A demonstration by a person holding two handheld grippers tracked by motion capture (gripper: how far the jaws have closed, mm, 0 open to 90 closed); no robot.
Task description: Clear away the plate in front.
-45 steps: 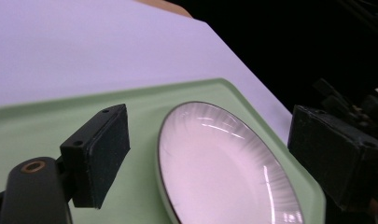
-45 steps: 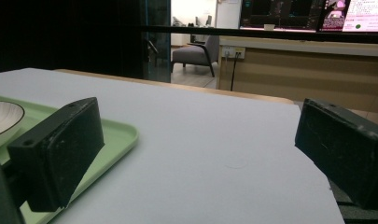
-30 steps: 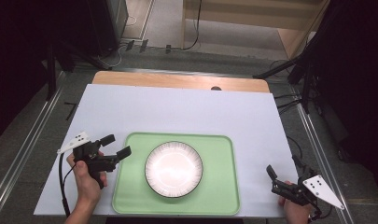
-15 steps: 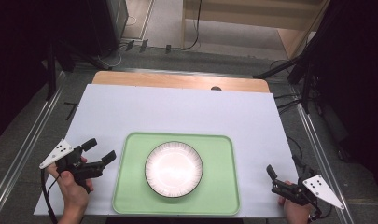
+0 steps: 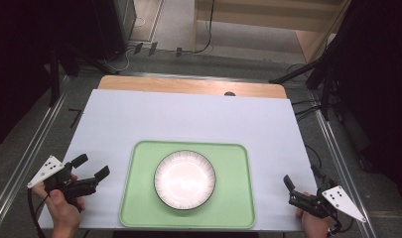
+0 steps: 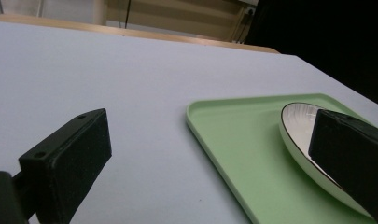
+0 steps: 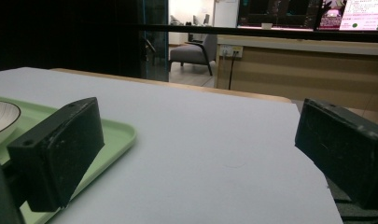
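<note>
White-covered bench (image 5: 188,119), dim room behind. Item: plate (image 5: 184,179), centred on green tray (image 5: 235,203), seemingly placed. Left claw (image 5: 93,166) just beside the tray's left edge, right claw (image 5: 288,189) off its right; both spread wide, empty. Nothing evidently left.

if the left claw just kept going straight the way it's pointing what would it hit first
Most likely the green tray: the left claw, open and holding nothing, points right across bare table toward the tray's near edge. If it travels above that low rim, the plate on the tray comes next. Its height is hard to judge.
</note>
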